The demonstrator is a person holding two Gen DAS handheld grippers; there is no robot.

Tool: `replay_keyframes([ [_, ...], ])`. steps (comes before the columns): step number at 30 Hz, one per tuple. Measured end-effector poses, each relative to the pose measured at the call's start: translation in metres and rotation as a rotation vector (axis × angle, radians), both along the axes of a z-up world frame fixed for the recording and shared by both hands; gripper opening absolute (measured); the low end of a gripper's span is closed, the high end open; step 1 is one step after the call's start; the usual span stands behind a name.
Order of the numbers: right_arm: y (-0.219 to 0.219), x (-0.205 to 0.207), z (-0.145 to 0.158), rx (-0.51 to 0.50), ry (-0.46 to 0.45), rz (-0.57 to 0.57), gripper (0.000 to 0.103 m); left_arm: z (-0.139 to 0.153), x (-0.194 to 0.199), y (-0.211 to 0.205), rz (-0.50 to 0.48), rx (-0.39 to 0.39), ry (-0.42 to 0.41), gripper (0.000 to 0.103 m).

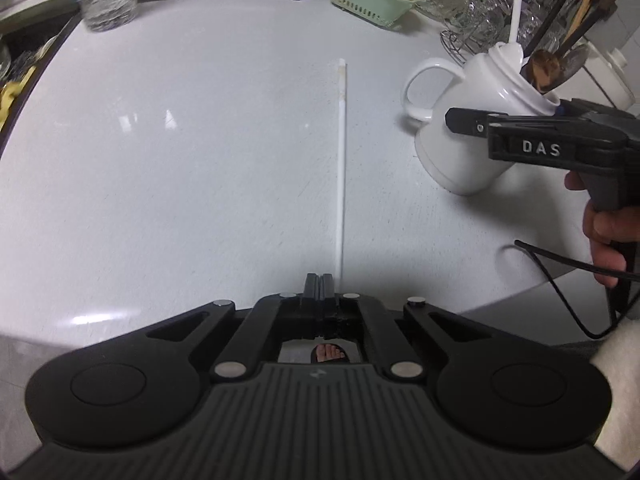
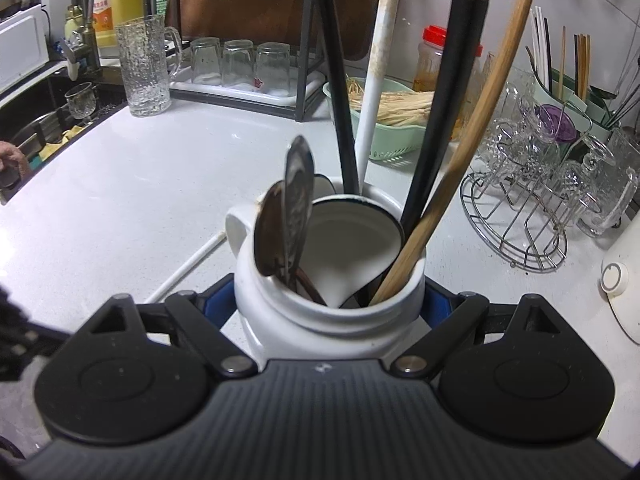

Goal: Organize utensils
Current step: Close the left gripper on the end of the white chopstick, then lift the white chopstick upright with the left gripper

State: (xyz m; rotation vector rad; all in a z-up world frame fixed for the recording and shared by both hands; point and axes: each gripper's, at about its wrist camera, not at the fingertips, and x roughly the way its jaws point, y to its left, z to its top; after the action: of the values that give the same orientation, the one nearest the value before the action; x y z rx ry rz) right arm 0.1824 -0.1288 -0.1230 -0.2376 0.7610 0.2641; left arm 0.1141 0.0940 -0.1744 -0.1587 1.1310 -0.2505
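Observation:
A white ceramic jug (image 1: pixel 468 120) (image 2: pixel 320 312) stands tilted on the white counter and holds two metal spoons (image 2: pixel 288 216), a wooden handle (image 2: pixel 452 168), black handles (image 2: pixel 436 120) and a white stick (image 2: pixel 372 92). My right gripper (image 2: pixel 328 304) is shut on the jug's neck; it also shows in the left wrist view (image 1: pixel 520 136). My left gripper (image 1: pixel 319 284) is shut on the near end of a long white chopstick (image 1: pixel 341 160) that lies on the counter, also visible in the right wrist view (image 2: pixel 188 264).
A green basket (image 2: pixel 384 120) of wooden sticks sits behind the jug. A wire rack of glasses (image 2: pixel 532 184) stands to its right, a chopstick holder (image 2: pixel 560 76) behind it. A glass pitcher (image 2: pixel 146 64), upturned glasses and a sink (image 2: pixel 40 128) are at the left.

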Motion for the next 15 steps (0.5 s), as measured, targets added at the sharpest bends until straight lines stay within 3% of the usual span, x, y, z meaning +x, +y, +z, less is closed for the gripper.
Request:
replay_keyframes([
  [8, 0.017, -0.005, 0.0, -0.002, 0.019, -0.028, 0.093, 0.015, -0.024, 0.028, 0.034, -0.069, -0.078, 0.0],
  [12, 0.016, -0.01, 0.0, 0.002, 0.018, -0.057, 0.093, 0.02, -0.017, 0.031, 0.005, -0.13, -0.136, 0.001],
  [15, 0.014, -0.015, 0.001, 0.001, 0.031, -0.084, 0.093, 0.019, -0.001, 0.02, -0.017, -0.126, -0.13, 0.002],
])
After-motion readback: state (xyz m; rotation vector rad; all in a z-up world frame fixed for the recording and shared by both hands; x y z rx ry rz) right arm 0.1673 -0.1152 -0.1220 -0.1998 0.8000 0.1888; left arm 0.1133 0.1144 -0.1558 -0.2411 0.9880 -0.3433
